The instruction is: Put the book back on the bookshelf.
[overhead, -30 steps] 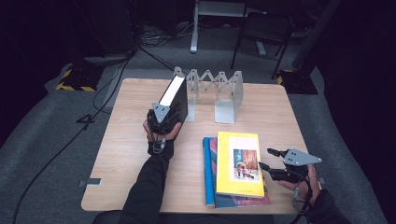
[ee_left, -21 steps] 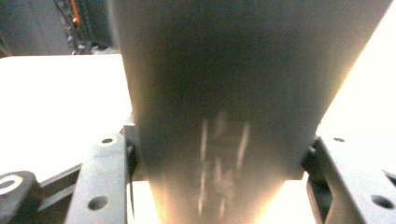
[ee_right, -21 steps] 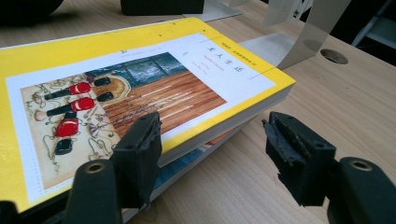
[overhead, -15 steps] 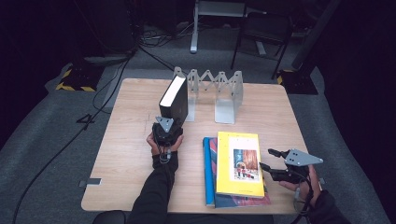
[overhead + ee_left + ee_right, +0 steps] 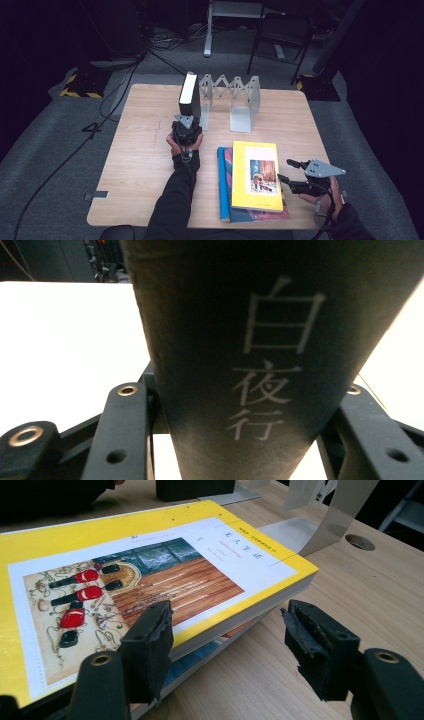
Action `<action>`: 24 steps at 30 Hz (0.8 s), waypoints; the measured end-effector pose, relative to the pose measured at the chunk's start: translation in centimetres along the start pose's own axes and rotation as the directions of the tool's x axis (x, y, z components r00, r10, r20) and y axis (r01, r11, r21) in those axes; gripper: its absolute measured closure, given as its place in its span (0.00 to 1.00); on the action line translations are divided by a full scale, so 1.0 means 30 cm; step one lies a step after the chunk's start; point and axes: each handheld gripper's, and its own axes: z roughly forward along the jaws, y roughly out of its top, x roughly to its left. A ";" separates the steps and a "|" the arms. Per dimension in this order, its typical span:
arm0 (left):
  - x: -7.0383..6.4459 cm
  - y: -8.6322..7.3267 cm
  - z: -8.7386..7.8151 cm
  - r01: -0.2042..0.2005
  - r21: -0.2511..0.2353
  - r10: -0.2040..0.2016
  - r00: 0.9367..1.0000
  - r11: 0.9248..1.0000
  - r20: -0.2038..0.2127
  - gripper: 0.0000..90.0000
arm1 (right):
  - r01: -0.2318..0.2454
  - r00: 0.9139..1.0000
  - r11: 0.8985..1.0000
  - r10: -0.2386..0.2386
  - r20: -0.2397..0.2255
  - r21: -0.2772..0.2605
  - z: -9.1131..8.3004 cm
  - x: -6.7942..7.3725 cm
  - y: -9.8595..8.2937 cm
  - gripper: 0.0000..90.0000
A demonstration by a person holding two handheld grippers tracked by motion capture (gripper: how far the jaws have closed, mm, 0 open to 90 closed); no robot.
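From the high view, my left hand-held gripper point(image 5: 186, 131) sits a little left of the frame's centre, clamped on the lower end of the black book point(image 5: 190, 97). The book stands on edge, its pale page block facing left, just beside the leftmost plate of the grey accordion book rack point(image 5: 235, 97) at the upper middle of the wooden tabletop point(image 5: 135, 160). My left forearm in a dark sleeve comes up from the bottom edge to it. At the lower right, my right hand-held gripper point(image 5: 295, 175) points left with its jaws spread apart, just beside the right edge of the yellow book point(image 5: 255, 175). That yellow book lies flat on top of a blue book point(image 5: 223, 185), both in the lower middle of the frame, well apart from the black one.

In the left gripper view, the black book point(image 5: 260, 355) runs from the top edge down the middle, its dark spine bearing pale characters. My two jaws rise at the lower left and lower right, pressed against either side of it, so the grip is closed on the book. The bright tabletop shows to the left and right behind.

In the right gripper view, my jaws stand wide apart and hold nothing. The left one overlaps the near corner of the yellow book point(image 5: 150, 565), which spreads across the upper left; the right one hangs over bare tabletop point(image 5: 260, 680). The blue book's edge peeks out beneath the yellow one. A plate of the rack point(image 5: 340, 510) stands at the upper right.
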 end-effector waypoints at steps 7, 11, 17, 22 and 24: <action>0.004 0.019 0.032 -0.008 0.007 0.008 1.000 1.000 0.002 0.55 | 0.002 1.000 1.000 -0.002 -0.002 -0.002 0.002 -0.003 -0.001 0.39; 0.027 0.021 0.020 0.008 0.028 -0.011 0.996 1.000 0.091 0.45 | -0.002 1.000 1.000 0.002 -0.002 -0.002 -0.001 -0.003 -0.001 0.39; 0.038 0.038 -0.042 -0.085 0.060 0.074 0.983 0.995 0.167 0.39 | -0.003 1.000 1.000 0.003 0.000 -0.002 -0.008 -0.003 0.000 0.39; 0.083 0.030 -0.092 -0.141 0.118 0.111 0.966 0.983 0.233 0.40 | 0.003 1.000 1.000 -0.003 -0.002 0.001 -0.011 0.003 0.000 0.40; 0.100 0.014 -0.099 -0.176 0.150 0.136 0.961 0.973 0.241 0.41 | 0.002 1.000 1.000 -0.002 -0.002 0.002 -0.009 0.002 -0.001 0.39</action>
